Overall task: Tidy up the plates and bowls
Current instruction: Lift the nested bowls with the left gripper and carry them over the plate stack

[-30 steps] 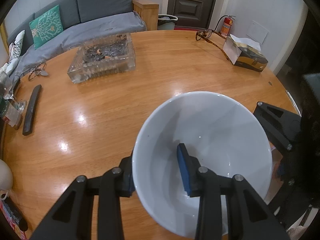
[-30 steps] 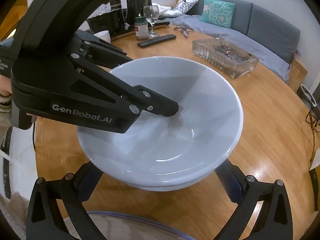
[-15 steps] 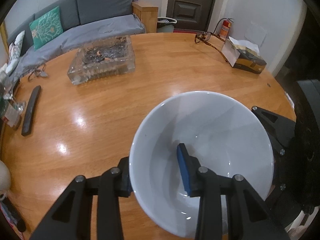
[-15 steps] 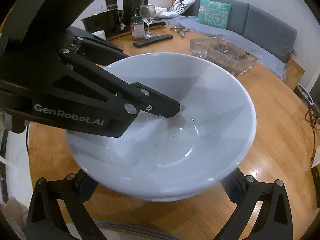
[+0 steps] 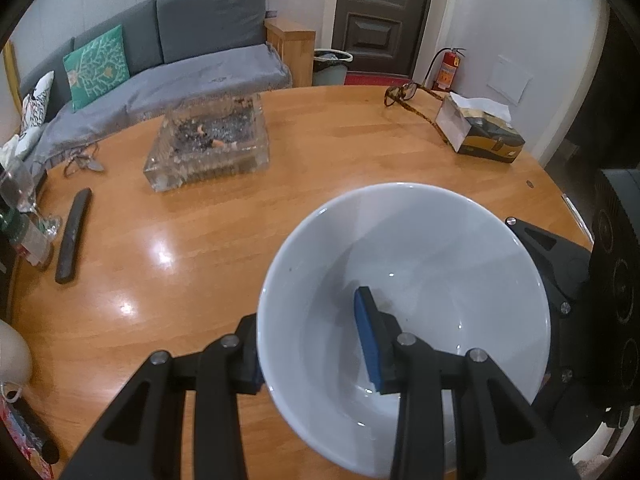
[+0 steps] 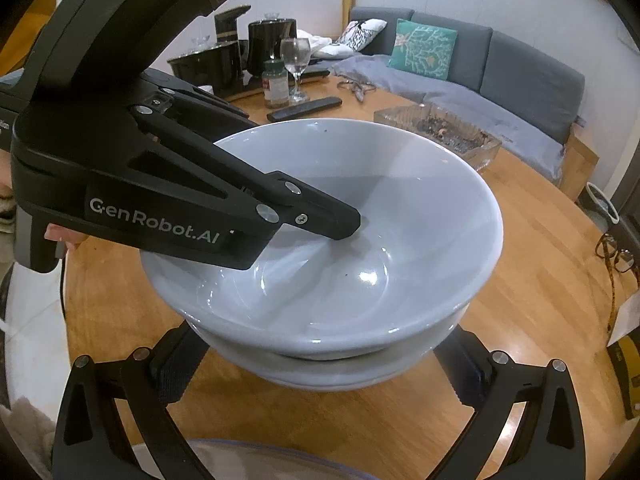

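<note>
White upper bowl [image 6: 400, 216] nested in lower bowl [image 6: 320, 372] on wooden tabletop [image 5: 320, 152], left gripper [image 5: 312, 344] fingers clamped on upper bowl's near rim, right gripper [image 6: 320, 364] fingers apart beside lower bowl, contact unclear

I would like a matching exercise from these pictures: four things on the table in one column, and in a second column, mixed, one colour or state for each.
Things:
1. upper bowl
2. ashtray
3. remote control
4. tissue box

Descriptions:
a. clear glass, holding ash and cigarette ends
b. black and long, lying flat
c. white, its rim gripped by the left gripper
d. black and gold, white tissue showing on top

Pairs: 1-c, 2-a, 3-b, 4-d
</note>
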`<action>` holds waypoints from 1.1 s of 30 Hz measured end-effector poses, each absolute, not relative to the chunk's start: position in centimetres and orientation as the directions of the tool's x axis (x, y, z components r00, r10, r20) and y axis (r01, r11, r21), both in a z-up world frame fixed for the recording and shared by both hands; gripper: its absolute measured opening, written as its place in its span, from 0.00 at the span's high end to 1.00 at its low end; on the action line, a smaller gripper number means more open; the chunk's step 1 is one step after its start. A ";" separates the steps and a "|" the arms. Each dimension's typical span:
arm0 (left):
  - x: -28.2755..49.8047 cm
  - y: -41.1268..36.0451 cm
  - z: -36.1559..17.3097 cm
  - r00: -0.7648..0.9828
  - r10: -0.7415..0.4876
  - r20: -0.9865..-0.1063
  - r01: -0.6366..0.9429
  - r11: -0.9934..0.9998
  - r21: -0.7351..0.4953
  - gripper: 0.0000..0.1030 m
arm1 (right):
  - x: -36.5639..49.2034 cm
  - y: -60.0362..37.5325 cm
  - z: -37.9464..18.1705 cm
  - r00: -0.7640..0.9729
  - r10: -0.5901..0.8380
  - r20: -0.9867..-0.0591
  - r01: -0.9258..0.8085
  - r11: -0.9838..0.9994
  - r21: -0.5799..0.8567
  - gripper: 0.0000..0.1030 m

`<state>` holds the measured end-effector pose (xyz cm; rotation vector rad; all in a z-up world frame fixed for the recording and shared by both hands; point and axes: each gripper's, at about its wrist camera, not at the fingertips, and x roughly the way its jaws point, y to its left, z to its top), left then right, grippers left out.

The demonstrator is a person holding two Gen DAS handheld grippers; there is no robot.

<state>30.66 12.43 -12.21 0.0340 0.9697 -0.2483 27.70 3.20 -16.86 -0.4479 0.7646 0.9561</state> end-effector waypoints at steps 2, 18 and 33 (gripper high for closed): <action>30.4 12.2 -11.7 0.545 -0.193 -0.816 0.228 0.971 -0.077 0.68 | 27.4 2.9 -16.5 0.359 0.563 -0.745 -0.853 0.521 -0.018 0.02; 27.4 9.6 -8.0 0.582 -0.174 -0.794 0.250 0.968 -0.029 0.68 | 24.1 0.2 -13.7 0.407 0.588 -0.699 -0.842 0.539 -0.036 0.02; 24.6 6.9 -6.2 0.594 -0.175 -0.785 0.270 0.963 -0.011 0.68 | 21.4 -2.1 -12.0 0.432 0.593 -0.680 -0.829 0.557 -0.041 0.01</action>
